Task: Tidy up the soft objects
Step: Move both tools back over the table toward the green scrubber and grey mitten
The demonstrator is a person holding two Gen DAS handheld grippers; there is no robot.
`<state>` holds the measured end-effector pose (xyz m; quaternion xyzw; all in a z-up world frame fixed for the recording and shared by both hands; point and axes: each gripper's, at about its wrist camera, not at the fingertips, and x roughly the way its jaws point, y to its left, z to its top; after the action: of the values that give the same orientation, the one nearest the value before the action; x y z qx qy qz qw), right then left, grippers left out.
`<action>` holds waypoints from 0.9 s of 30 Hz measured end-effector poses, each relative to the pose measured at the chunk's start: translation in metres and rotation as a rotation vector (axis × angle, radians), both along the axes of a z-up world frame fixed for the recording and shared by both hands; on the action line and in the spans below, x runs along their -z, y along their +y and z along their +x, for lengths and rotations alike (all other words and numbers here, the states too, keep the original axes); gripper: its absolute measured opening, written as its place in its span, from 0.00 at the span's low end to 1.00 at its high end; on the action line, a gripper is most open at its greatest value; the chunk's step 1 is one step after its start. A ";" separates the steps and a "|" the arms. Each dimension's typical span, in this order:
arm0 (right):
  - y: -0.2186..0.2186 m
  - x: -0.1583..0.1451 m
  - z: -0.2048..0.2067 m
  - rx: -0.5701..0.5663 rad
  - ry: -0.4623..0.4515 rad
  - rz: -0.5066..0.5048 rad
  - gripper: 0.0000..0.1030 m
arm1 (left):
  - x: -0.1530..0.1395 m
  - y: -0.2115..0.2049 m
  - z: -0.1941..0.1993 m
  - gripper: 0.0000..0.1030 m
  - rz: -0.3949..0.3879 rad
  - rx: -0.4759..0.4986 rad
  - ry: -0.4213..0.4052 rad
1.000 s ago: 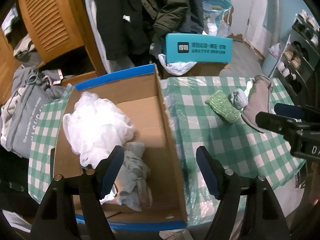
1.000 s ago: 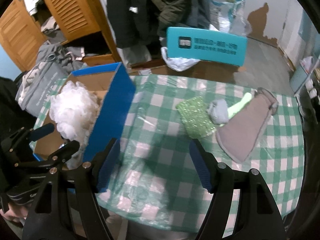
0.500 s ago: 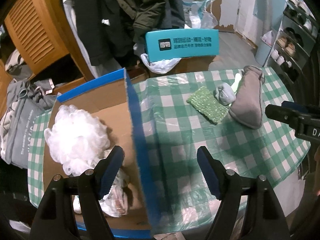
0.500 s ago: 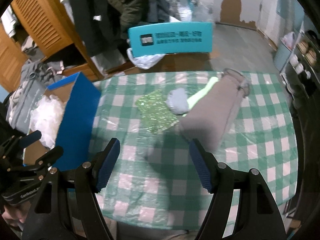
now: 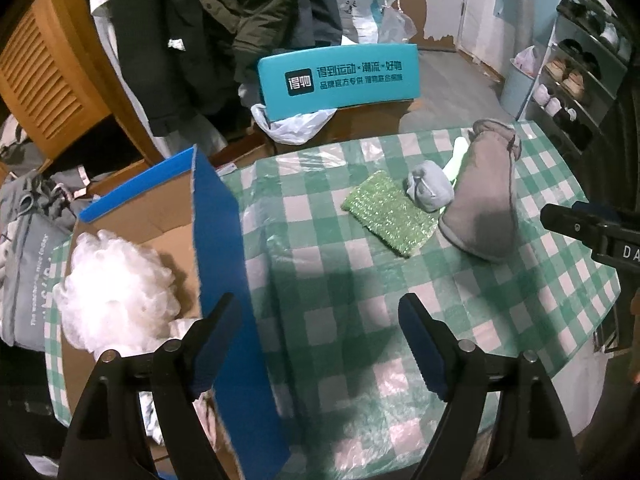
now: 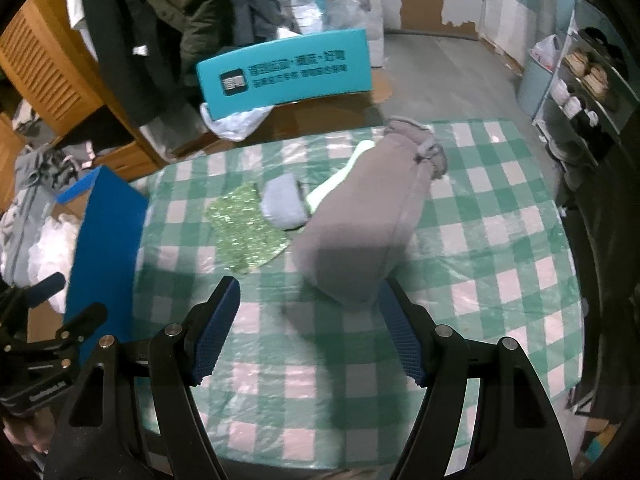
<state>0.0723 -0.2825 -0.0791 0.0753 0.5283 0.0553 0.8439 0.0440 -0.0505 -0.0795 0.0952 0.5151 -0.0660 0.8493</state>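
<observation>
A grey fleece mitt (image 6: 368, 216) (image 5: 480, 196) lies on the green checked tablecloth (image 6: 500, 264), with a small pale blue bundle (image 6: 282, 202) (image 5: 430, 190), a light green strip (image 6: 340, 178) and a glittery green cloth (image 6: 246, 226) (image 5: 386, 216) to its left. My right gripper (image 6: 310, 328) hovers open just short of the mitt's near end, nothing between its fingers. My left gripper (image 5: 320, 344) hangs over the blue wall (image 5: 224, 280) of the cardboard box; its jaws are opening and hold nothing. A white mesh puff (image 5: 116, 292) sits in the box.
A teal printed box (image 5: 340, 76) stands behind the table, over a white plastic bag (image 5: 292, 124). Dark coats hang at the back beside an orange slatted door (image 5: 44, 72). A shoe rack (image 5: 576, 80) is at the right, a grey bag (image 5: 28, 236) at the left.
Both grippers moved right across the table. The left left the box interior and now straddles its blue wall. The right came up to the grey mitt.
</observation>
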 end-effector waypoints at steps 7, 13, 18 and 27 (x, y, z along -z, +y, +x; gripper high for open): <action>-0.016 0.014 0.022 0.031 0.034 -0.042 0.69 | 0.010 -0.012 0.035 0.80 -0.025 0.015 0.053; -0.026 0.028 0.048 0.051 0.075 -0.040 0.69 | 0.023 -0.024 0.065 0.84 -0.043 0.027 0.079; -0.034 0.051 0.081 0.097 0.131 -0.015 0.70 | 0.044 -0.033 0.093 0.84 -0.055 0.041 0.119; -0.038 0.084 0.105 0.169 0.154 -0.024 0.70 | 0.081 -0.046 0.118 0.84 -0.060 0.053 0.151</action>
<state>0.1771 -0.3203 -0.1632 0.1137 0.5840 -0.0281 0.8033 0.1623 -0.0963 -0.1600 0.0782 0.5726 -0.1107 0.8085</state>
